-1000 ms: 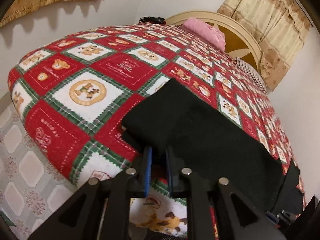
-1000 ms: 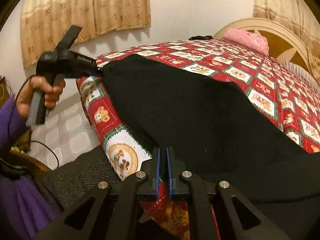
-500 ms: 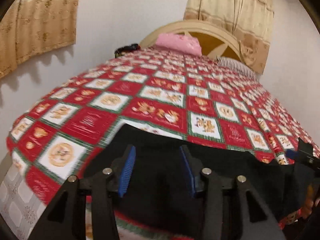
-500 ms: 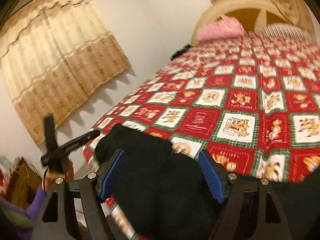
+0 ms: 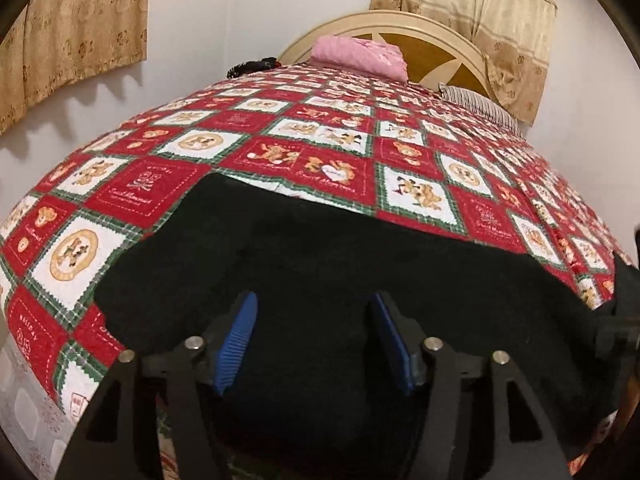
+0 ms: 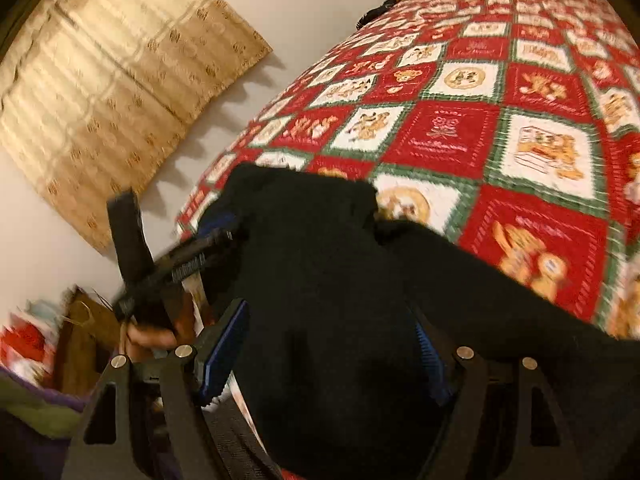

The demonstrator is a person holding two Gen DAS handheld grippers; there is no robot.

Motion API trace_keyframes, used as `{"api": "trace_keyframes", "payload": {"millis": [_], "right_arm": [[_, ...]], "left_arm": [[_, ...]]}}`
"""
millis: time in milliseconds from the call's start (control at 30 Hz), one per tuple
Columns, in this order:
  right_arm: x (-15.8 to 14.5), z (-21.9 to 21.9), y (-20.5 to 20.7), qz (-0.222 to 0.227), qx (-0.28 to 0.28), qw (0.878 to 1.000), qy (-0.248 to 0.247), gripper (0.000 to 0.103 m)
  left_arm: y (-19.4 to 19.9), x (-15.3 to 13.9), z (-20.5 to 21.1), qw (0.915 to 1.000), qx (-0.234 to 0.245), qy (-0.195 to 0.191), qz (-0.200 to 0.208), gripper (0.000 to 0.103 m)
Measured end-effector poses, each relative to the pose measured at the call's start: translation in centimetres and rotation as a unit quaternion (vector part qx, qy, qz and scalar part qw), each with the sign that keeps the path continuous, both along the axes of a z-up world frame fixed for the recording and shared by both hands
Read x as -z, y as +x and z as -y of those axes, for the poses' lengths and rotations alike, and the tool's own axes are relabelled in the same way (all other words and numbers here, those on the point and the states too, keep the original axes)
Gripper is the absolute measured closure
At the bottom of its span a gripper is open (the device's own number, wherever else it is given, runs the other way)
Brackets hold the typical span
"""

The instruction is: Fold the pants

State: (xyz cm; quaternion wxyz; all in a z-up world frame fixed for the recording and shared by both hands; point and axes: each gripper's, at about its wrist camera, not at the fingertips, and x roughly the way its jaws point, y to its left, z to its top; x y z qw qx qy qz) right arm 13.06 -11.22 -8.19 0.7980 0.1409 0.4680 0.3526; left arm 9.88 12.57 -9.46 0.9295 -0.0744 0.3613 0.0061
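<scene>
Pants (image 5: 360, 280), black and soft, lying flat across the near end of the bed, spread from about nine o'clock to three o'clock in the left wrist view, with the far edge of the fold running toward one o'clock.

Left gripper (image 5: 314, 344): fingers (image 5: 236, 344) released, just spread apart, black cloth visible in the gap but not pinched by either blue pad. Right gripper (image 6: 324, 356): fingers (image 6: 222, 352) likewise released, just opened wide, hovering over the cloth, nothing clamped. Right view blurred, so exact contact with the cloth hard to judge.

Likely step: one fold laid down and let go, next grip to be found. To do it well:
- Look for a true edge or corner before closing, not the middle of the panel; mid-panel pinches drag only the top layer.
- Take both layers together at each end, at matching spots, so the fold stays square.
- Lift just clear of the bedspread (image 5: 280, 148), carry both ends evenly, lay down without sliding.
- Mind the lump at twelve o'clock in the right view, where the cloth bunches; smooth or include it.

Further out: other hand (image 6: 156, 334) on its handle at eight o'clock in the right view; pink bundle (image 5: 360, 56) and headboard (image 5: 452, 60) at twelve o'clock, well apart; curtains (image 5: 76, 36) at ten.
</scene>
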Motion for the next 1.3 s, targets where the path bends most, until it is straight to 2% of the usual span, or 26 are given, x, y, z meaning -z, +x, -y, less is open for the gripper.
{"api": "trace_keyframes", "payload": {"millis": [67,133,200,333,433,467,533,600,667,700,800,867,900,967,1000,1067,1200,1233,1300], "right_arm": [[0.3,-0.8,1.8,-0.027,-0.002,0.998,0.051,0.026],[0.8,-2.2,3.4,-0.044,-0.015,0.996,0.078,0.026],[1.3,-3.8,4.8,-0.057,-0.017,0.995,0.078,0.026],[0.7,-5.3,7.2,-0.032,-0.001,0.998,0.047,0.026],[0.8,-3.5,8.5,-0.053,0.01,0.995,0.079,0.026],[0.7,-2.3,8.8,-0.051,0.027,0.995,0.075,0.026],[-0.3,1.1,9.2,-0.017,0.093,0.995,0.031,0.026],[-1.0,5.9,9.5,-0.014,0.161,0.986,0.035,0.026],[-2.2,11.3,8.4,-0.017,0.237,0.97,0.058,0.026],[-2.8,12.8,7.8,-0.012,0.262,0.964,0.05,0.026],[-5.7,17.7,4.1,0.036,0.358,0.933,-0.016,0.026],[-7.7,20.8,1.8,0.063,0.426,0.898,-0.085,0.026],[-8.6,22.4,1.0,0.072,0.464,0.875,-0.122,0.026],[-9.3,25.7,0.6,0.06,0.516,0.836,-0.177,0.026],[-9.3,27.2,0.7,0.046,0.528,0.826,-0.191,0.026],[-8.8,29.2,2.4,0.011,0.535,0.814,-0.227,0.026],[-5.4,31.2,5.5,-0.057,0.535,0.785,-0.305,0.026],[-4.4,31.5,6.1,-0.079,0.528,0.781,-0.323,0.026],[-3.6,31.1,6.4,-0.081,0.512,0.776,-0.359,0.026]], "left_arm": [[0.0,0.2,0.3,0.9999,-0.003,0.01,0.004,0.038],[0.0,0.3,0.1,1.0,-0.003,0.006,0.005,0.039],[0.1,0.3,-0.1,1.0,0.001,0.001,0.004,0.038],[-0.2,0.5,-0.1,0.9999,0.006,0.0,0.01,0.038],[-0.3,0.5,-0.2,0.9999,0.008,-0.005,0.011,0.038],[-0.3,0.5,-0.3,0.9999,0.009,-0.008,0.011,0.038],[-0.3,0.6,-0.3,0.9998,0.01,-0.009,0.013,0.038],[-0.3,0.6,-0.2,0.9998,0.009,-0.005,0.016,0.038],[-0.4,0.6,-0.1,0.9998,0.008,-0.002,0.02,0.038],[-0.4,0.6,0.0,0.9997,0.007,-0.001,0.021,0.038],[-0.5,0.7,0.0,0.9998,0.006,0.0,0.021,0.037],[-0.4,0.6,0.1,0.9998,0.005,-0.001,0.019,0.036],[-0.4,0.6,0.1,0.9998,0.004,-0.002,0.018,0.036],[-0.3,0.6,0.1,0.9999,0.001,-0.004,0.017,0.035],[-0.3,0.6,0.2,0.9998,0.0,-0.003,0.017,0.035],[-0.2,0.7,0.3,0.9998,-0.002,0.001,0.019,0.033],[-0.2,0.7,0.4,0.9998,-0.002,0.0,0.02,0.033],[-0.2,0.7,0.4,0.9998,-0.001,0.0,0.021,0.033],[-0.2,0.7,0.5,0.9998,-0.002,0.0,0.021,0.033]]}}
